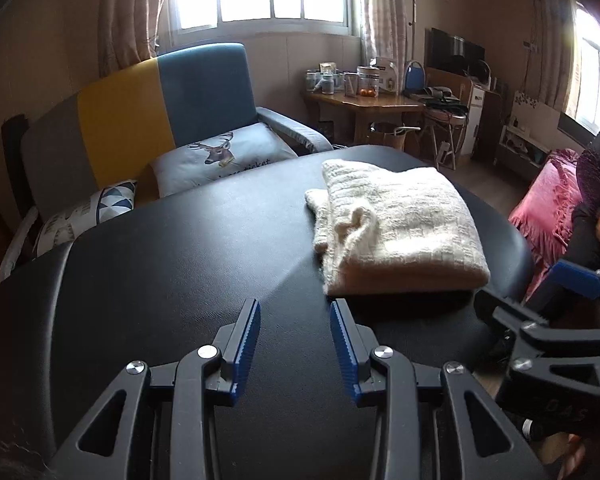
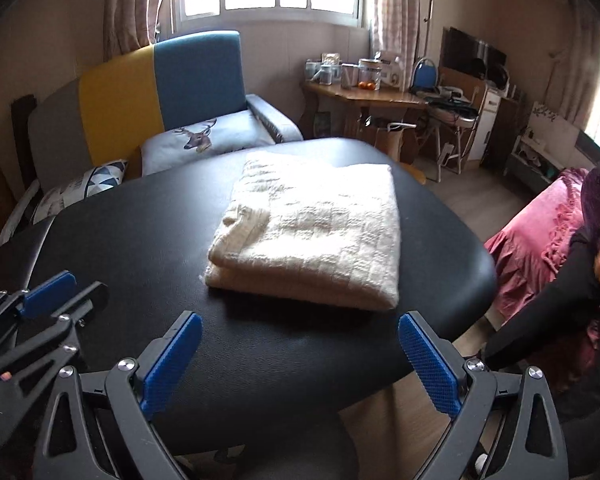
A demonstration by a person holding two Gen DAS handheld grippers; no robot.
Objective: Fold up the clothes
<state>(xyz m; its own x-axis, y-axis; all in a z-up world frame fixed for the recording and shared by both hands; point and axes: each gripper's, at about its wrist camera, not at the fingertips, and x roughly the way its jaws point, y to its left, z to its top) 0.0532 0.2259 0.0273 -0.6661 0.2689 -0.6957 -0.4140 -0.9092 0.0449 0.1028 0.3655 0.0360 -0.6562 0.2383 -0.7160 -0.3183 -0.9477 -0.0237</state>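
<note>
A cream knitted sweater (image 1: 396, 228) lies folded into a thick rectangle on the black padded table (image 1: 188, 256); a cuff pokes out on its left side. My left gripper (image 1: 295, 310) hovers over the table just short of the sweater's near left corner, open, with nothing between its blue pads. In the right wrist view the folded sweater (image 2: 312, 236) sits mid-table, and my right gripper (image 2: 300, 322) stands wide open in front of its near edge, holding nothing. Each view catches the other gripper at its side: the right one (image 1: 548, 320), the left one (image 2: 48, 292).
A grey, yellow and blue sofa (image 1: 140, 120) with a deer cushion (image 1: 220, 156) stands behind the table. A wooden desk (image 1: 364, 104) with jars is at the back. A pink-covered seat (image 2: 540, 240) and a seated person in dark clothes (image 2: 596, 264) are at the right.
</note>
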